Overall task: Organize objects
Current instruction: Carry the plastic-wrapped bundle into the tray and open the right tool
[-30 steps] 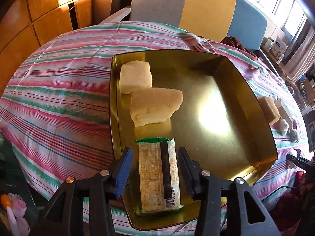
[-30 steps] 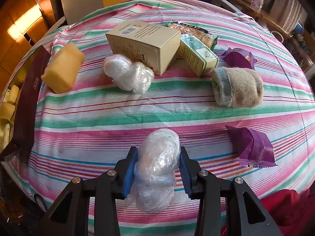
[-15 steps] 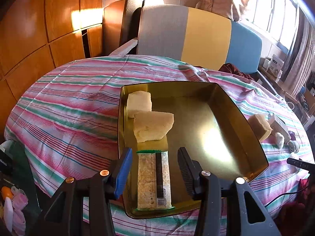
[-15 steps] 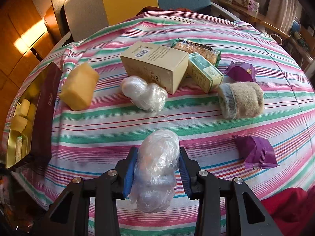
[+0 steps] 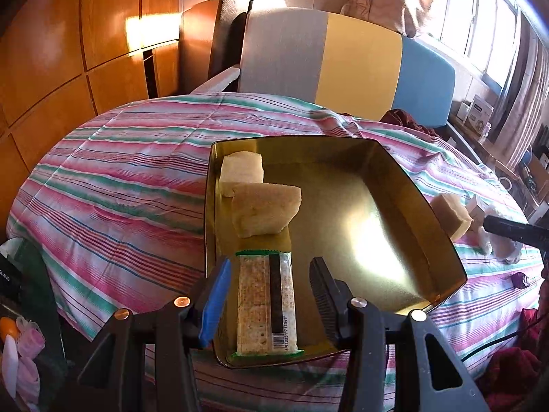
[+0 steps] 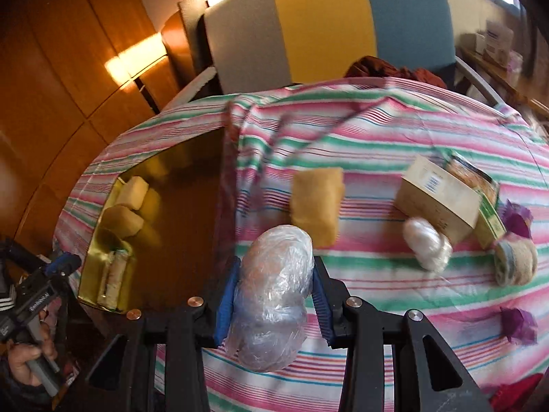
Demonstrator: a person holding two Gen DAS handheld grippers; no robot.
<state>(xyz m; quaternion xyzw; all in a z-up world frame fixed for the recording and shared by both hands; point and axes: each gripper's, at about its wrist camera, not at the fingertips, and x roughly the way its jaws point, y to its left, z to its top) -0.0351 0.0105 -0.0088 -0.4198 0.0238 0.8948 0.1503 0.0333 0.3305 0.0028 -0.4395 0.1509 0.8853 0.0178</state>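
Right-wrist view showed the right gripper (image 6: 272, 295) clamped on a clear plastic-wrapped bundle (image 6: 272, 295), held above the striped tablecloth (image 6: 377, 158) just beside the gold tray (image 6: 185, 178). Beyond lay a yellow sponge (image 6: 317, 206) and a cardboard box (image 6: 439, 202). The left gripper (image 5: 267, 295) stood part-open and empty over a cracker packet (image 5: 266, 304) lying in the tray's near corner, two sponge blocks (image 5: 264, 207) behind it.

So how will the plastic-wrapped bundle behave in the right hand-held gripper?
The plastic-wrapped bundle probably squashes easily: it bulges around the right hand-held gripper. Its glossy, crinkled film may be slippery. Its rounded shape could let it roll once released.
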